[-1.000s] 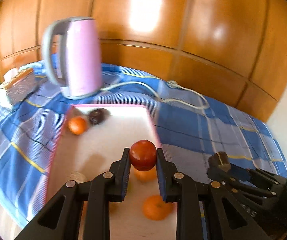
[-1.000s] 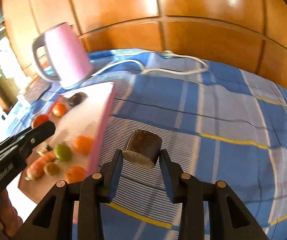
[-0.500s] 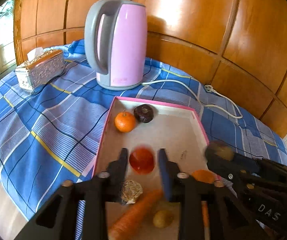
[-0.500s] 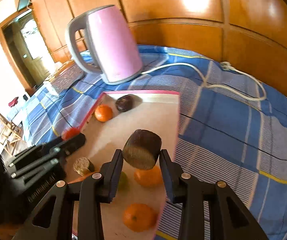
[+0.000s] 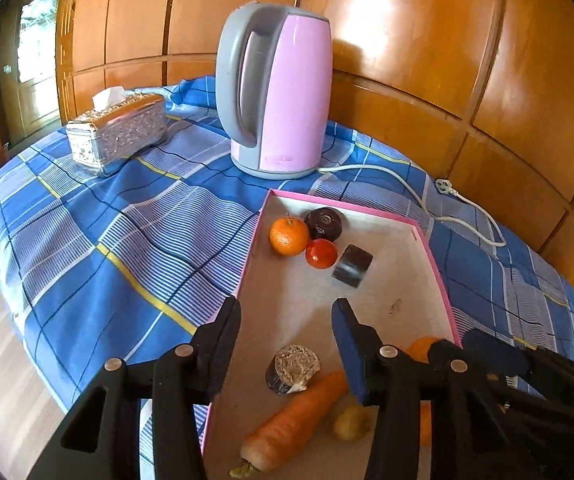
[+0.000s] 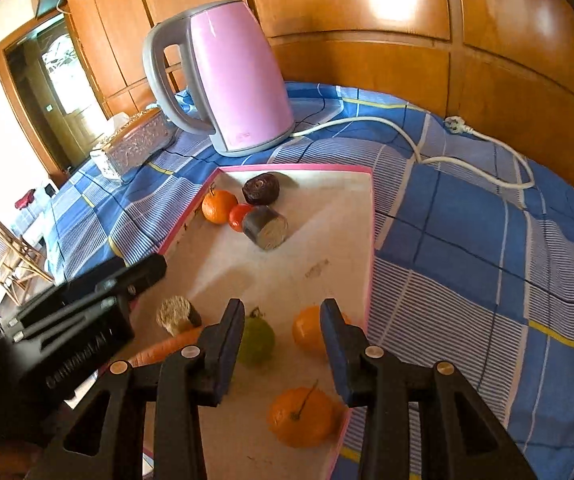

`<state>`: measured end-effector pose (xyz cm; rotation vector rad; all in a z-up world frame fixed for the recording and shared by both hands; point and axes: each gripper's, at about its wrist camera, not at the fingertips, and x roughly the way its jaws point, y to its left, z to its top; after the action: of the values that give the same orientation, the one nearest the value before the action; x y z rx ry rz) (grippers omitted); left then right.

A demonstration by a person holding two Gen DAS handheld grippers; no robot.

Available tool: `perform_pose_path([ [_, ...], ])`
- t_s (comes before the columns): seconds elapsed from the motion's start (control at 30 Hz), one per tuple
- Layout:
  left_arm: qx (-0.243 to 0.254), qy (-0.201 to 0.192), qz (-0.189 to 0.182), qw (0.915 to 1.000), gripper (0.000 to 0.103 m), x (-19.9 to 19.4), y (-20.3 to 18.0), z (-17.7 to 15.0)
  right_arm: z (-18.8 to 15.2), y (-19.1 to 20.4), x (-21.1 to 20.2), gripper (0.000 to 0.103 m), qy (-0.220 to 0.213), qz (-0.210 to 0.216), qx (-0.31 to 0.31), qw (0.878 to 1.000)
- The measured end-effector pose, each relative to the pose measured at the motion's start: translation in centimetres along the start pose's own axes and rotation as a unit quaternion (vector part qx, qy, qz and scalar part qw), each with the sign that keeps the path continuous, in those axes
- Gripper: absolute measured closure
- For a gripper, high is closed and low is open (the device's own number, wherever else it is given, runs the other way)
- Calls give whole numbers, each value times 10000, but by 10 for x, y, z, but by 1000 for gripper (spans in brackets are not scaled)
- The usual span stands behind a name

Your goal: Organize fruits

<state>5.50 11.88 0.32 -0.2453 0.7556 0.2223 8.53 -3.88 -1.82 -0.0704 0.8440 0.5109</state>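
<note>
Red fruit [image 5: 321, 253] sits at far end of pink tray [image 5: 443, 284], touching orange [image 5: 288, 235] & a dark cut chunk [image 5: 352, 266], poss. sugarcane. Left gripper [image 5: 287, 344] & right gripper [image 6: 283, 340]: jaws wide apart, holding nothing, w/ kettle [image 5: 283, 92] beyond on the table.

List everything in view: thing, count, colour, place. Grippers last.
Tray: 1, pink-rimmed, on the cloth.
Oranges: 3, orange; one far corner, two near edge.
Tomato: 1, red, beside the far orange.
Dark round fruit: 1, purple-brown, far corner.
Cut dark chunks: 2; one by the tomato, one near the carrot.
Carrot: 1, orange, near end.
Green fruit: 1, near end.
Kettle: 1, pink and grey, behind the tray.
Tissue box: 1, silver, far left.
Cable: 1, white, on the cloth.
Tablecloth: 1, blue plaid.
Left gripper: open.
Right gripper: open.
</note>
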Motion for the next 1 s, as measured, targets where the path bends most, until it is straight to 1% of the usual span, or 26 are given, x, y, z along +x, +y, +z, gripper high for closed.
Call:
perform_pose_path([
  [0.13,55,-77,54,9999,54,-7,-1,-2,-9,5,-9,63,-140,-216,-153,9995],
  [0.37,78,-175,125,9997,46,-19,1,-7,-24,9,-20,63,-307,-521,-220,9979],
  [0.43,93,-182,138,9997,44,-21,1,-9,-27,6,-20,63,-302,-566,-152,9978],
  [0.57,120,-158,159,9997,44,-23,1,-15,-33,2,-21,63,-266,-627,-28,9977],
  [0.63,117,-161,166,9997,41,-25,1,-17,-35,1,-22,63,-268,-672,3,9974],
  [0.77,110,-187,172,9996,38,-29,1,-20,-39,1,-25,63,-289,-723,-3,9970],
  [0.83,119,-204,179,9996,35,-31,1,-22,-40,2,-26,63,-309,-744,-12,9967],
  [0.97,128,-207,171,9996,33,-34,1,-24,-43,5,-27,63,-320,-763,-39,9966],
  [1.0,129,-212,171,9995,32,-35,1,-24,-43,6,-28,63,-322,-767,-54,9965],
])
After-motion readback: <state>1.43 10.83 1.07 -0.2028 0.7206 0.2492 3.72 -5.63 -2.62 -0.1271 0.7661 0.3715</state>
